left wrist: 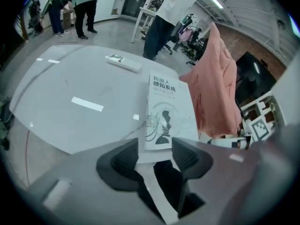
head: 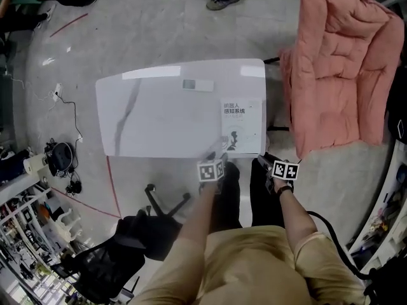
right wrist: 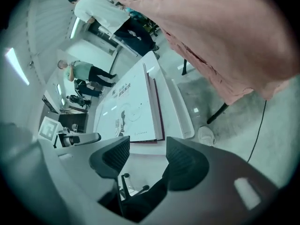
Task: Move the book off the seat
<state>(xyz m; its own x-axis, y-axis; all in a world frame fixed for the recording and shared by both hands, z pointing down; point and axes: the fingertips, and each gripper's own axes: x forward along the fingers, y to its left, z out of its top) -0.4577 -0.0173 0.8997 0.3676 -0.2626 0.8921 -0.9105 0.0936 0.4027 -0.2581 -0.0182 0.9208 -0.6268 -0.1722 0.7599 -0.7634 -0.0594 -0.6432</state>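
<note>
A white book (head: 241,126) with a dark figure on its cover lies flat on the right end of the white table (head: 159,119), close to the near edge. The pink padded seat (head: 337,68) stands to the table's right with nothing on it. My left gripper (head: 216,159) hovers at the table's near edge, just short of the book (left wrist: 166,111). Its jaws (left wrist: 154,146) stand open and nothing is between them. My right gripper (head: 266,164) is by the table's near right corner, open and empty (right wrist: 147,146), facing the book's spine side (right wrist: 136,111).
A small white remote-like bar (head: 197,84) lies at the table's far edge. A black office chair (head: 127,246) stands at my lower left. Cables and gear (head: 60,151) lie on the floor at left. People stand beyond the table (left wrist: 164,18).
</note>
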